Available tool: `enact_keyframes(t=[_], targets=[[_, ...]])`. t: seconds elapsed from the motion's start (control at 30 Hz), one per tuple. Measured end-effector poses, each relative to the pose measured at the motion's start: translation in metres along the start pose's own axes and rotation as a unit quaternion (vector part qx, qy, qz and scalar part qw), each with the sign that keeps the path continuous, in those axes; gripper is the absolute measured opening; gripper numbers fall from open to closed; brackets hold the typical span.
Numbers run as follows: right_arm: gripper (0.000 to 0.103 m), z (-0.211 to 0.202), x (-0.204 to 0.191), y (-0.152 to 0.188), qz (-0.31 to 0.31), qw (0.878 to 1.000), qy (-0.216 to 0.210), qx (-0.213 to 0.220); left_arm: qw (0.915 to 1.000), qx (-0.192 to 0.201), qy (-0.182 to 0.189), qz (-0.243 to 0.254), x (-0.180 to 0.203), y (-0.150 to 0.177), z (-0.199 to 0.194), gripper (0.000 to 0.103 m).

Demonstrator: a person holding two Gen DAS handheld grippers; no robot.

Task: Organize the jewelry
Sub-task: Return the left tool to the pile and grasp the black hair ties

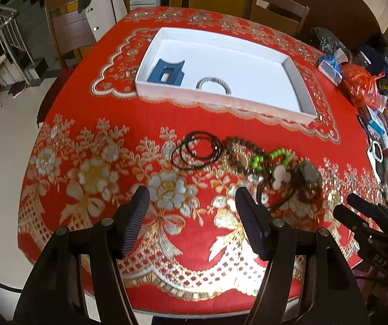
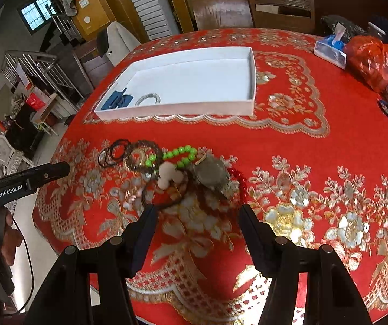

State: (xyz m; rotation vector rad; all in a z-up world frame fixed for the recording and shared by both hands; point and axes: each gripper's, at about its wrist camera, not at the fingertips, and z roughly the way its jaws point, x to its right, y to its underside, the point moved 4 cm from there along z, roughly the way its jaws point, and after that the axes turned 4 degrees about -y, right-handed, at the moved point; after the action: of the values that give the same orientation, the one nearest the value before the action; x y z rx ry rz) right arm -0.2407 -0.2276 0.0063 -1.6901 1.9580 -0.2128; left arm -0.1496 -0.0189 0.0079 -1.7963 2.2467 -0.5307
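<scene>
On the red floral tablecloth (image 2: 288,140), loose jewelry heap (image 2: 172,168) awaiting sorting near a shallow white cardboard tray (image 2: 177,107) already holding two pieces; left gripper (image 1: 191,211) and right gripper (image 2: 198,226) both part-open, empty, poised just short for picking.

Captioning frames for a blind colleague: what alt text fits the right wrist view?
The open, empty right gripper hovers over a tangle of jewelry on a red floral tablecloth. Behind the pile, a white tray holds a blue item and a grey bracelet.
</scene>
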Motion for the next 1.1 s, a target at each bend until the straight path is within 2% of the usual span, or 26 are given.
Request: enact_keyframes(t=[0.17, 0.43, 0.6, 0.87, 0.97, 1.1], targets=[[0.060, 0.002, -0.004, 0.003, -0.011, 1.000, -0.013, -0.001, 0.9998, -0.014, 0.002, -0.015, -0.008, 0.008, 0.008, 0.066], [0.060, 0.008, -0.015, -0.009, -0.028, 0.999, -0.021, -0.002, 0.9989, -0.022, -0.004, -0.041, -0.023, -0.004, 0.023, 0.066], [0.060, 0.013, -0.021, -0.019, -0.036, 0.999, -0.026, 0.000, 0.9987, -0.022, -0.024, -0.039, -0.029, -0.016, 0.037, 0.066], [0.060, 0.029, -0.029, -0.036, -0.046, 0.998, -0.030, -0.010, 0.9985, -0.040, -0.016, -0.033, -0.032, -0.028, 0.068, 0.065], [0.060, 0.037, -0.032, -0.045, -0.048, 0.998, -0.033, -0.013, 0.9990, -0.039, -0.011, -0.019, -0.028, -0.032, 0.074, 0.057], [0.060, 0.051, -0.036, -0.056, -0.049, 0.998, -0.037, -0.022, 0.9983, -0.057, 0.006, -0.010, -0.024, -0.035, 0.089, 0.034]])
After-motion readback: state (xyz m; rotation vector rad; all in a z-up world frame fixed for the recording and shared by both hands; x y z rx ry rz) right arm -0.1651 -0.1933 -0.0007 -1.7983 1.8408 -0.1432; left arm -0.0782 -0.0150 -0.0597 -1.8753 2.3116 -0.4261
